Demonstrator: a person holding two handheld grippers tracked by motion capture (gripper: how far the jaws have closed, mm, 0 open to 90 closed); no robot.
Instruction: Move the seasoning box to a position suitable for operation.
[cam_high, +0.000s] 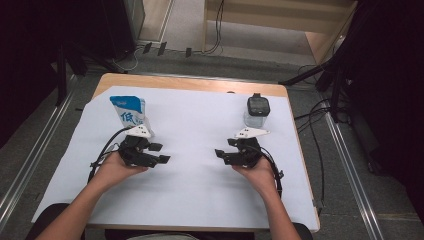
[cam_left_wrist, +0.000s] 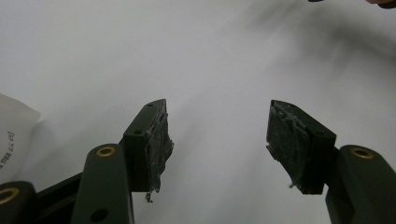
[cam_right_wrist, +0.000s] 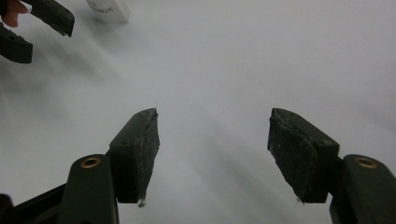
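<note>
Tools (cam_high: 162, 153) (cam_high: 222, 154) both spread, empty, facing across bare white sheet (cam_high: 200, 190); pouch (cam_high: 131, 116) behind left.

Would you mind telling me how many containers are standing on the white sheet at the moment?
2. A blue-and-white pouch stands at the far left, just beyond the left gripper. A clear jar with a black lid stands at the far right, beyond the right gripper.

My left gripper (cam_left_wrist: 217, 135) hangs spread and empty over white paper (cam_left_wrist: 210, 56), a pouch (cam_left_wrist: 11, 135) beside it.
</note>
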